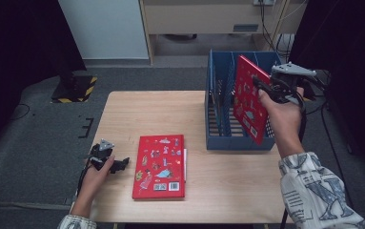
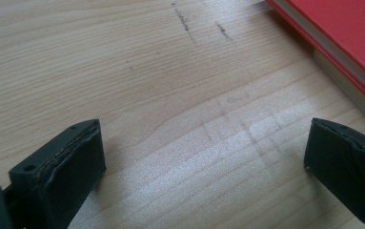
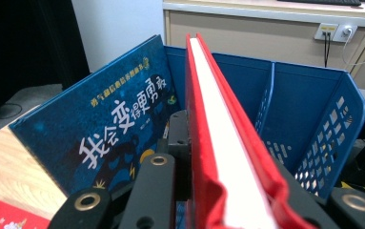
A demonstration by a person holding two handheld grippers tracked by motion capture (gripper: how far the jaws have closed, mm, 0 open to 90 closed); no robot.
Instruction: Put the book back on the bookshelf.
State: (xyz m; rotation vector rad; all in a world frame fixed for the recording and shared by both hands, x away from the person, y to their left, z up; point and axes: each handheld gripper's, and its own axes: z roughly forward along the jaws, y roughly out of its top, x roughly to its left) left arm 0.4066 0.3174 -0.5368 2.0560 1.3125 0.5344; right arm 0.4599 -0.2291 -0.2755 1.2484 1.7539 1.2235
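A red picture book (image 1: pixel 249 99) hangs upright and tilted over the blue file rack (image 1: pixel 218 139), with my right gripper (image 1: pixel 262 87) shut on its upper edge. In the right gripper view the red book (image 3: pixel 218 129) runs edge-on between the jaws, its white pages showing. A blue book (image 3: pixel 104 133) with yellow and white lettering leans in the rack's left slot. A second red picture book (image 1: pixel 160 166) lies flat on the wooden table (image 1: pixel 147 112). My left gripper (image 1: pixel 121 164) rests open on the table just left of it, with bare wood between its jaws; the book's corner (image 2: pixel 342 38) lies beyond.
The blue rack (image 3: pixel 313 109) has perforated sides and upright dividers, with room in its right slots. It stands at the table's far right. Grey carpet surrounds the table, a yellow-and-black striped base (image 1: pixel 75 88) stands at far left, and a cabinet (image 1: pixel 204 16) stands behind.
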